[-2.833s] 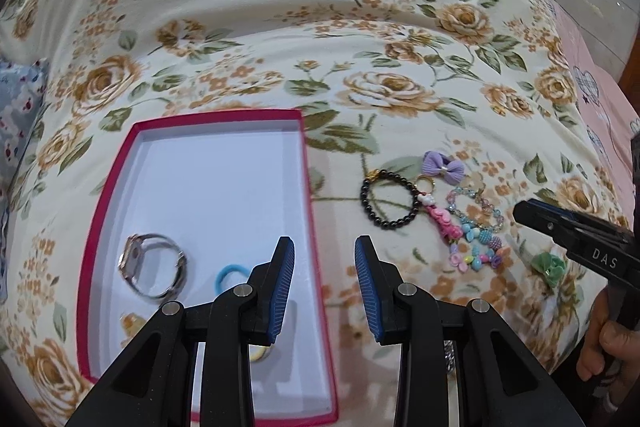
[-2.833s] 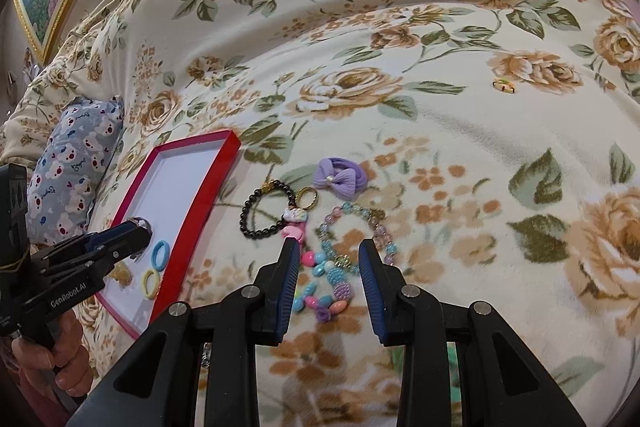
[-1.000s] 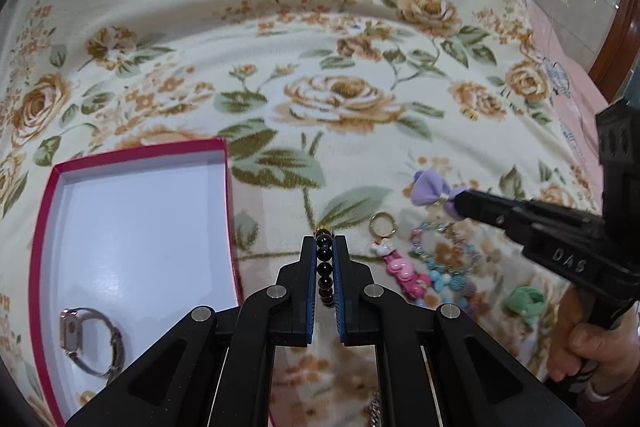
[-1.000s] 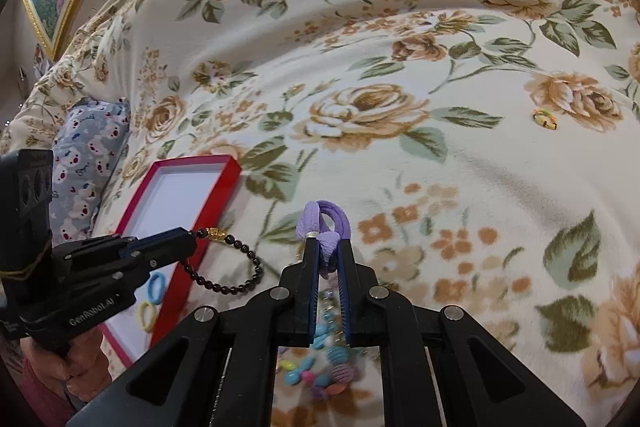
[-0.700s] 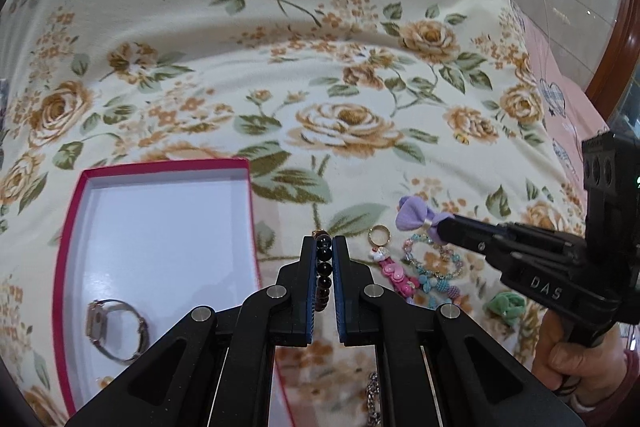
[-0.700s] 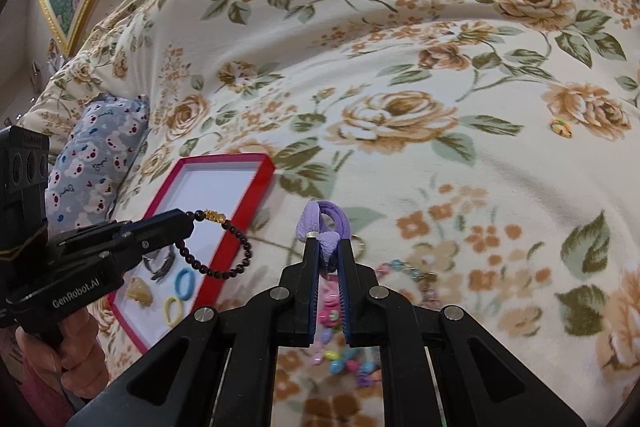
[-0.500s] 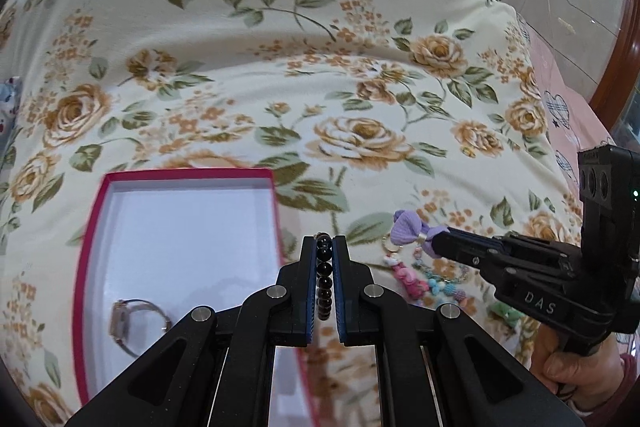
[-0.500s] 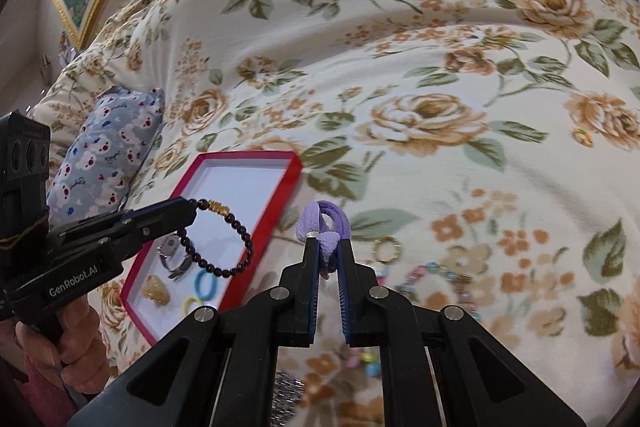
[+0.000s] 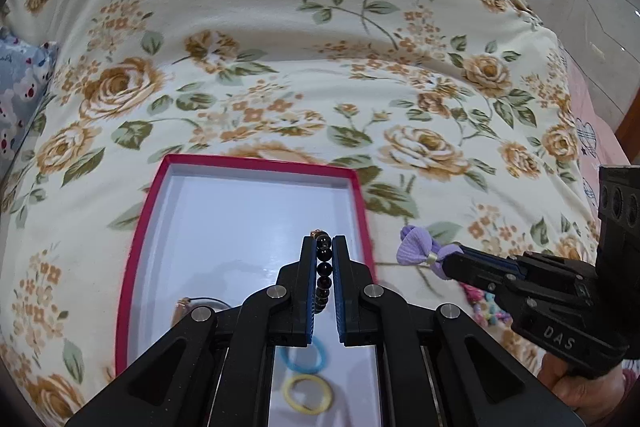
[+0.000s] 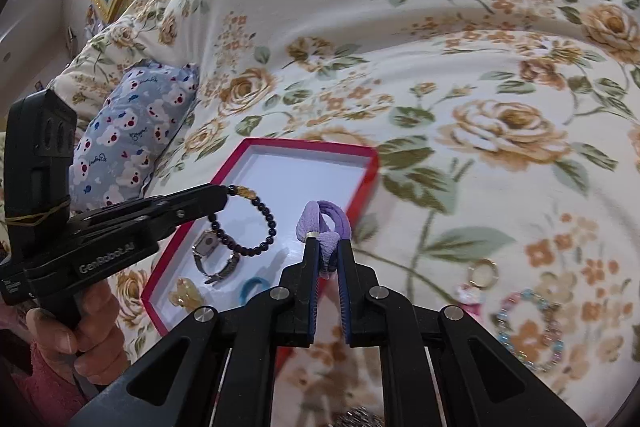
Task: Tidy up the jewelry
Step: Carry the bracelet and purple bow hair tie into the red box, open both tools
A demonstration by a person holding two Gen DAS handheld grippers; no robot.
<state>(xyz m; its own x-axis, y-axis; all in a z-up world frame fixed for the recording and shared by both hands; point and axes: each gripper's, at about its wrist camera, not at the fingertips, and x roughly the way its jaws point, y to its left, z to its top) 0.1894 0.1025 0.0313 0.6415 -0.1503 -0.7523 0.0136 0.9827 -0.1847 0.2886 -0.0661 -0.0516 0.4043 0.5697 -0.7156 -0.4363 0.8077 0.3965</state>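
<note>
My left gripper (image 9: pixel 323 245) is shut on a black bead bracelet (image 9: pixel 323 269) and holds it in the air above the red-rimmed white tray (image 9: pixel 256 163). In the right wrist view the bracelet (image 10: pixel 256 227) hangs from the left gripper (image 10: pixel 218 197) over the tray (image 10: pixel 372 163). My right gripper (image 10: pixel 328 247) is shut on a purple bow hair tie (image 10: pixel 324 223), just right of the tray; the bow also shows in the left wrist view (image 9: pixel 420 251). In the tray lie a watch (image 10: pixel 212 255), a blue ring (image 9: pixel 304 351) and a yellow ring (image 9: pixel 308 393).
A pink charm keyring (image 10: pixel 478 279) and a pastel bead bracelet (image 10: pixel 528 331) lie on the floral quilt (image 10: pixel 440 67) to the right of the tray. A blue bear-print pillow (image 10: pixel 132 131) lies left of the tray. An amber piece (image 10: pixel 186 293) sits in the tray.
Both grippers have moved left, carrying the bracelet and the bow from the pile on the quilt toward the tray. The bracelet now hangs over the tray.
</note>
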